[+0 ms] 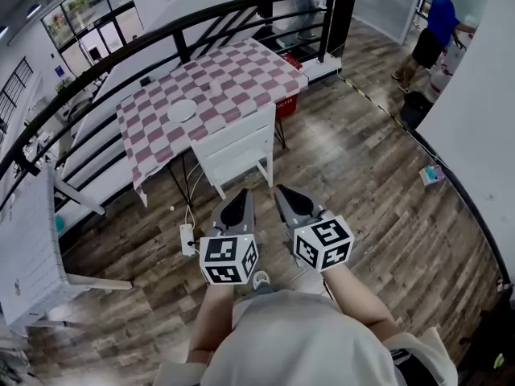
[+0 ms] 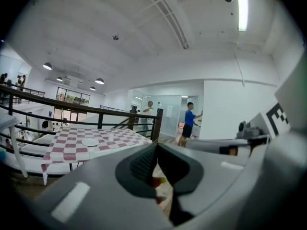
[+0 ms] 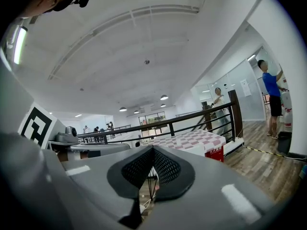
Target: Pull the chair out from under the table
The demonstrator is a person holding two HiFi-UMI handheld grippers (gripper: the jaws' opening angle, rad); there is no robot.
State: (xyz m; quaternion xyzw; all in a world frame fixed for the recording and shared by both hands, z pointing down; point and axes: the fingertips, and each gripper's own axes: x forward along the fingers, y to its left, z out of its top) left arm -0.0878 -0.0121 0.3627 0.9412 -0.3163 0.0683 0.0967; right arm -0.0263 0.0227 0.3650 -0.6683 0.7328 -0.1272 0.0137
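Note:
A white chair (image 1: 237,147) stands tucked under the near side of a table (image 1: 211,87) covered with a red and white checked cloth. My left gripper (image 1: 239,193) and right gripper (image 1: 283,190) hover side by side a short way in front of the chair, apart from it and pointing toward it. Both are shut with nothing between the jaws. In the left gripper view the left gripper (image 2: 156,145) is shut, with the table (image 2: 72,143) ahead to the left. The right gripper view shows the right gripper (image 3: 152,148) shut, and the table (image 3: 187,139) beyond it.
A white plate (image 1: 182,110) lies on the table. A black railing (image 1: 161,34) runs behind it, with a red box (image 1: 288,103) at its right end. A power strip (image 1: 187,238) lies on the wood floor. A person in blue (image 1: 438,22) stands far right. Another white table (image 1: 32,240) is at left.

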